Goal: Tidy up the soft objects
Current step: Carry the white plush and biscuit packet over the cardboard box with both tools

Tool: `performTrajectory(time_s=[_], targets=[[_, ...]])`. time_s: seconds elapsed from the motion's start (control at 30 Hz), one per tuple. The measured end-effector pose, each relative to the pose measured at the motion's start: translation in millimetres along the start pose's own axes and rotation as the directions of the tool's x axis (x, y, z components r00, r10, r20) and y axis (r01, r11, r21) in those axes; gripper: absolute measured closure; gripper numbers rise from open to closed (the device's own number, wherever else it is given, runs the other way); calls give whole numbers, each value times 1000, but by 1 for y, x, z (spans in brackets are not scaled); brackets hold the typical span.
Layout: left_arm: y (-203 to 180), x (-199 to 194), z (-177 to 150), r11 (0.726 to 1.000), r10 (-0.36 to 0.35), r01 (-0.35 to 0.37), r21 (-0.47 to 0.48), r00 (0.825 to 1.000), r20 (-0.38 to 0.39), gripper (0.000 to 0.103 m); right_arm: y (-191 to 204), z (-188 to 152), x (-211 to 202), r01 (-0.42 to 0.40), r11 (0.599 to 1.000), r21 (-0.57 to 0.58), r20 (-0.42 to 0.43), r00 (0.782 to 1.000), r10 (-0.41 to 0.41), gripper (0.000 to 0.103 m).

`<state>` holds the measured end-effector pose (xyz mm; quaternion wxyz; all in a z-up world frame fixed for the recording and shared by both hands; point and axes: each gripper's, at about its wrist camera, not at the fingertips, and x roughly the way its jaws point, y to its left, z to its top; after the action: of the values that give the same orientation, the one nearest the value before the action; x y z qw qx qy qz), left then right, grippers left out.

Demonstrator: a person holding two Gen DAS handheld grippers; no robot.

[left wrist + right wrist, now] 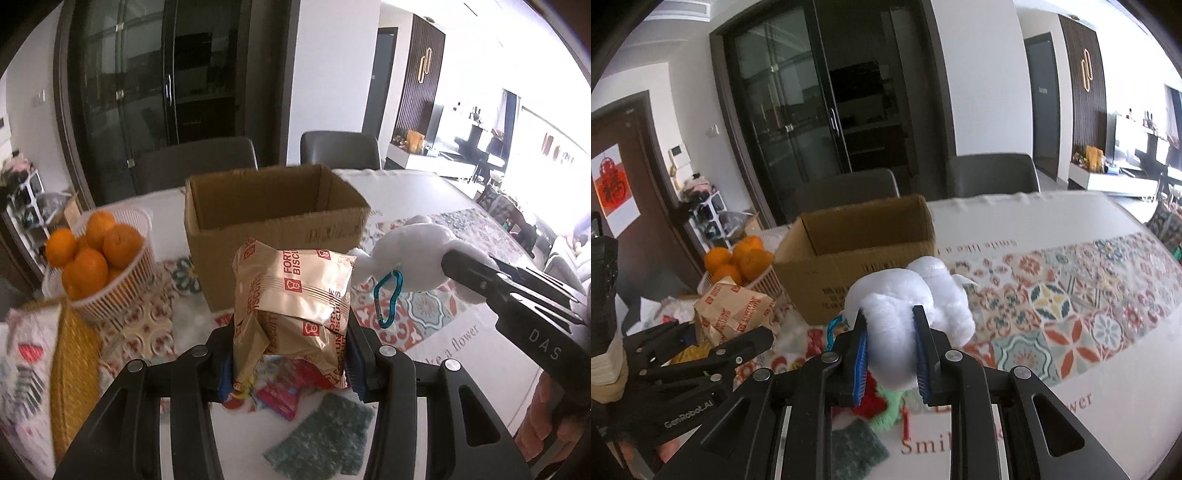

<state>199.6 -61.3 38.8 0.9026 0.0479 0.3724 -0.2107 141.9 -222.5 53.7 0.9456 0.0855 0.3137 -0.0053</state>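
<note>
Above the patterned table (1071, 236), one left gripper (291, 354) clamps one biscuit packet (291, 295), one right gripper (890, 354) pinches one white plush toy (912, 295); one open cardboard box (273, 210) stands behind.

A: What is on the table (1052, 221)?
B: A patterned cloth (1071, 314) covers it. On it stand a cardboard box (273, 221) and a white basket (122, 284) of oranges (92, 251). Near the front lies a green pad (325, 432).

Black tool (291, 354) with blue pads, silver screws, second tool (890, 354) lettered white
</note>
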Motion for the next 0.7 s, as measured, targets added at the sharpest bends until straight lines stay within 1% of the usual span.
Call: performTrajectory(time_s=[0.23,0.4,0.7], targets=[[11,-3,32,999,15,-16,37,1000,25,56,14,35,1,-11,999,-43,46,999,13,80],[18,-3,54,999,19,-20,40,999,28,56,25,60,4,-19,997,-71,69,997,24,80],[29,13,87,999,17,-17,41,1000,-1,56,30,98,33,-48,994,-97,43,998,53,80]])
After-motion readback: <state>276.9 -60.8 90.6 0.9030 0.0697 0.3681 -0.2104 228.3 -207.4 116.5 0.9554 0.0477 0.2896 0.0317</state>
